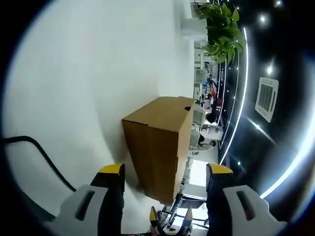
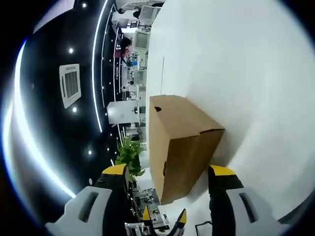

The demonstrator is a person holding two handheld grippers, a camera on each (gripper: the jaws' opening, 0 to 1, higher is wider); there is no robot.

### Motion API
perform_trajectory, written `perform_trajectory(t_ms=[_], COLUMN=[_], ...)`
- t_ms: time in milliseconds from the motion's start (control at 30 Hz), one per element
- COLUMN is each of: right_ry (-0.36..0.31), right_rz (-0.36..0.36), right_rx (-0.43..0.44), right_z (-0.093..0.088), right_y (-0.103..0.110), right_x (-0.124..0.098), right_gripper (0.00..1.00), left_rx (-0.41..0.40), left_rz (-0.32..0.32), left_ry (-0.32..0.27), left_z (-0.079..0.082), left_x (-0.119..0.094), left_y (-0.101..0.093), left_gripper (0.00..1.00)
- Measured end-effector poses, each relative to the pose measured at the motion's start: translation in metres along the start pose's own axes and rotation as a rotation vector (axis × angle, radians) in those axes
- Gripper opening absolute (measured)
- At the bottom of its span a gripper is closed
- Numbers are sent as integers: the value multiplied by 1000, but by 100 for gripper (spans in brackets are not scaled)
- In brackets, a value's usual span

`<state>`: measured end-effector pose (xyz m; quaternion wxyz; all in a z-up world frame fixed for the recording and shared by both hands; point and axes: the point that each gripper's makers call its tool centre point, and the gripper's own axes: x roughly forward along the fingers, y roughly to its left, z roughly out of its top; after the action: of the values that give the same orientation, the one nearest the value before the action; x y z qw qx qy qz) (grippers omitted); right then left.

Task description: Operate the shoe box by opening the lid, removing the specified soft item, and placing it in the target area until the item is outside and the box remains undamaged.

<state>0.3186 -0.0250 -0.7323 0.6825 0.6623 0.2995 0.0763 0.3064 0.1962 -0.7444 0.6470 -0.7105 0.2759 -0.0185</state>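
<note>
Brown cardboard is the material of the box (image 1: 160, 147), which stands closed on the white tabletop (image 1: 78, 83). Both views are rolled to the side, so the tabletop looks like a wall. In the left gripper view the box is ahead of the left claw (image 1: 166, 172), between the lines of its two yellow-tipped jaws, which stand wide apart and hold nothing. A black cable (image 1: 42, 155) lies on the tabletop at the left of this view, well apart from the box. A green plant (image 1: 224, 29) is seen far behind.

In the right gripper view the box (image 2: 179, 145) is again ahead of the right claw (image 2: 170, 172), whose jaws are also wide and hold nothing. One small round hole (image 2: 157, 109) shows in its end face. The lid is down, so what is inside cannot be seen. The plant (image 2: 130, 155) shows beyond the box.
</note>
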Motion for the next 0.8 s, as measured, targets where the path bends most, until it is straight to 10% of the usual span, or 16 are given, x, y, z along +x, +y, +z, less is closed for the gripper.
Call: perform_trajectory(t_ms=[800], right_ry=[-41], right_rz=[13], right_rx=[49], right_z=[12], right_y=[3], right_x=[10], right_gripper=[68], left_rx=[23], left_rz=[-7], left_ry=[12], left_z=[1], left_x=[11], left_y=[-5], left_gripper=[65])
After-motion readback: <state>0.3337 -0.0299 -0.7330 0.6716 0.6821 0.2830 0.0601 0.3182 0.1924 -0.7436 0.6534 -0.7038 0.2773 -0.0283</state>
